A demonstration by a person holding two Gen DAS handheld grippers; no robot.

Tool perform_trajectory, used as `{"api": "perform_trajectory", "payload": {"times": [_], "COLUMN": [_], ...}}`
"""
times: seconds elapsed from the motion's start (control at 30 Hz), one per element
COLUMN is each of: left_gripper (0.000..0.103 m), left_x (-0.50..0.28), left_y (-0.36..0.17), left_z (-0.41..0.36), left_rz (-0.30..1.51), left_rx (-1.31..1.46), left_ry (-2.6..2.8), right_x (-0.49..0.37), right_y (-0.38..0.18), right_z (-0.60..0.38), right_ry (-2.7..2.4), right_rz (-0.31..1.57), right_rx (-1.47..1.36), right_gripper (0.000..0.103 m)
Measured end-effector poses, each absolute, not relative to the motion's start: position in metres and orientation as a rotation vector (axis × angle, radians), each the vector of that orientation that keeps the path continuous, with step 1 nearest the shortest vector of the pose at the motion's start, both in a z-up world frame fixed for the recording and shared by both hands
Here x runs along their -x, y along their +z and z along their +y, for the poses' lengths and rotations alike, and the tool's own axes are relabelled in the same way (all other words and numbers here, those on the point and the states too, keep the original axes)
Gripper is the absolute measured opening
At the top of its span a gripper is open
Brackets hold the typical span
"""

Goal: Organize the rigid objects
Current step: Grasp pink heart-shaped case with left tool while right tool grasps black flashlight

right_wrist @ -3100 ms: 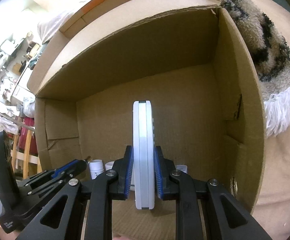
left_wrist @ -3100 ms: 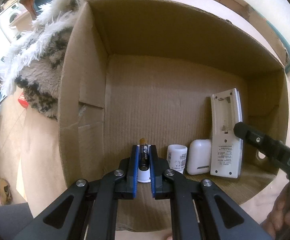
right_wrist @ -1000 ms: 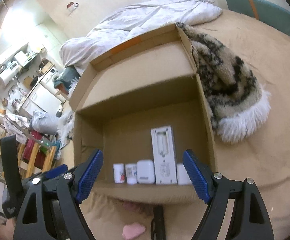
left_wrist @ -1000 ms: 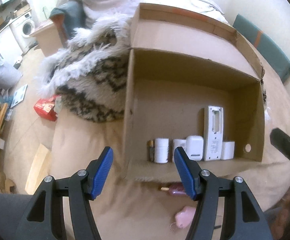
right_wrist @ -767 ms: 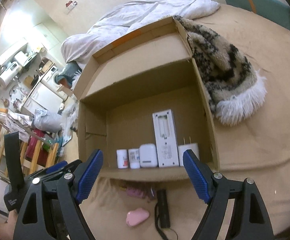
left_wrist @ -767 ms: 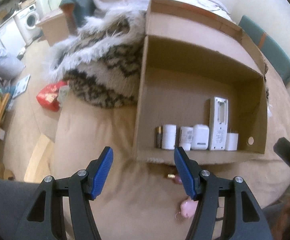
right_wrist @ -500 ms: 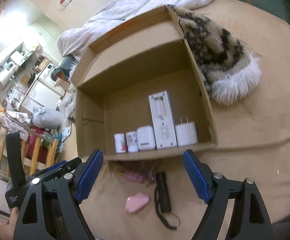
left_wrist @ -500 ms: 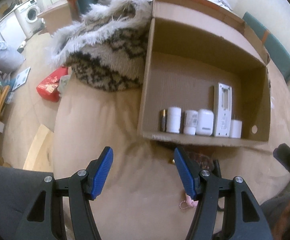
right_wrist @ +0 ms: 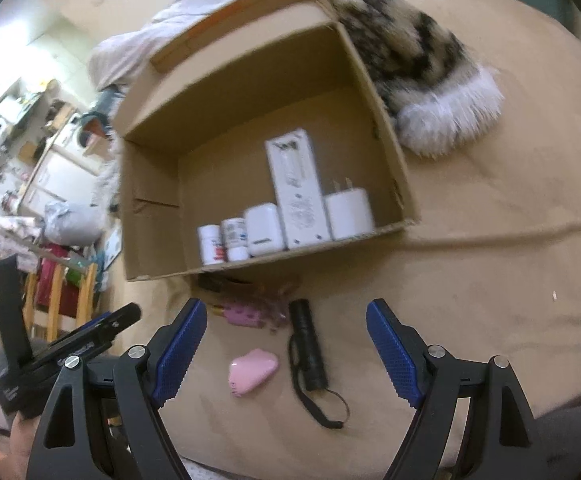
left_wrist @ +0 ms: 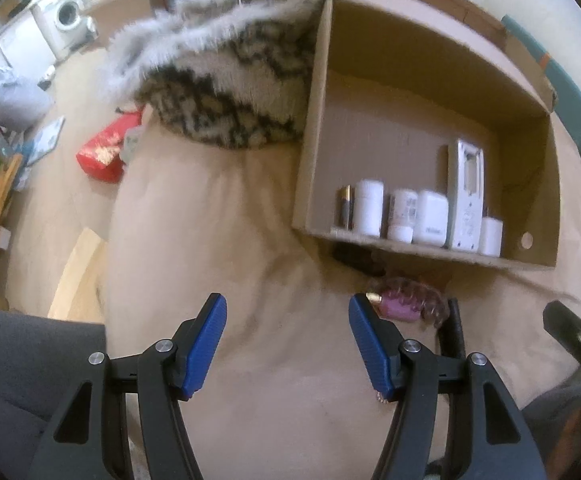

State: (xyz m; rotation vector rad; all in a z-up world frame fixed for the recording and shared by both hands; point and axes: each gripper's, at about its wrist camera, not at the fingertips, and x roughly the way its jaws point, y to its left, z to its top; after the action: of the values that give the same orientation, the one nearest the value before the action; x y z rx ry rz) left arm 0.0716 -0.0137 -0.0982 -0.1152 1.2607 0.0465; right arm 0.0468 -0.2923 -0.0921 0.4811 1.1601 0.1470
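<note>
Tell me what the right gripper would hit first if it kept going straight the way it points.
Probably the black flashlight on the beige cover: it lies almost centred between the open jaws of the right gripper, the pink case just left. Depth is unclear.

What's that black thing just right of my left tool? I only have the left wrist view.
Observer: It's a black flashlight with a wrist strap. It lies on the bed in front of the cardboard box.
Operator: Is anything else loose out there that I can't make out?
Observer: Yes, a pink rounded object lies just left of the flashlight and apart from it.
Operator: Is the right tool carrying anything?
Observer: No. The right tool is open and empty, and the flashlight and the pink object show between its fingers.
</note>
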Motion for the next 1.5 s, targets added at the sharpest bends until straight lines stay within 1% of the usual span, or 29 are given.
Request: {"api": "perform_trajectory", "payload": {"times": [0.23,0.47,0.6,0.63,0.67,0.77,0.8,1.1,1.23,1.33,1.5], "left_gripper": [0.06,0.06,0.06,0.059,0.055,0.035,0.035,0.035,0.035,0.035,0.035], "left_x": [-0.071,-0.058,-0.057,-0.057,-0.058,-0.06,-0.061,-0.069,-0.074,-0.074,-0.079], "left_y": [-0.131,-0.153,-0.171,-0.175,-0.178,-0.178,-0.178,-0.176,-0.178,-0.179,-0.179], "left_z": [-0.039,-0.108,-0.127,-0.127,-0.126,-0.125,-0.123,-0.092,-0.087,-0.085,-0.089], "left_rz": [1.384,1.429,1.465,1.472,1.474,1.468,1.468,1.448,1.459,1.461,1.455], "left_rx": [0.111,-0.047,-0.11,-0.109,-0.102,-0.105,-0.096,-0.03,-0.006,-0.007,-0.004], "left_ry": [-0.066,-0.28,-0.306,-0.301,-0.292,-0.285,-0.291,-0.116,-0.078,-0.064,-0.044], "right_x": [-0.056,-0.063,-0.062,-0.062,-0.062,-0.062,-0.062,-0.065,-0.064,-0.064,-0.059], "right_y": [-0.121,-0.127,-0.13,-0.13,-0.13,-0.132,-0.132,-0.162,-0.185,-0.19,-0.191], "right_z": [-0.298,-0.298,-0.304,-0.306,-0.307,-0.307,-0.306,-0.257,-0.235,-0.223,-0.213], "right_ry": [0.106,0.108,0.096,0.094,0.092,0.094,0.095,0.137,0.196,0.178,0.18], "right_rz": [1.252,1.272,1.279,1.28,1.28,1.285,1.289,1.46,1.557,1.553,1.533], "right_rx": [-0.567,-0.587,-0.61,-0.616,-0.621,-0.628,-0.62,-0.317,-0.275,-0.162,-0.071], "right_gripper": [0.087,0.087,0.087,0.087,0.087,0.087,0.087,0.087,0.087,0.087,0.087]}}
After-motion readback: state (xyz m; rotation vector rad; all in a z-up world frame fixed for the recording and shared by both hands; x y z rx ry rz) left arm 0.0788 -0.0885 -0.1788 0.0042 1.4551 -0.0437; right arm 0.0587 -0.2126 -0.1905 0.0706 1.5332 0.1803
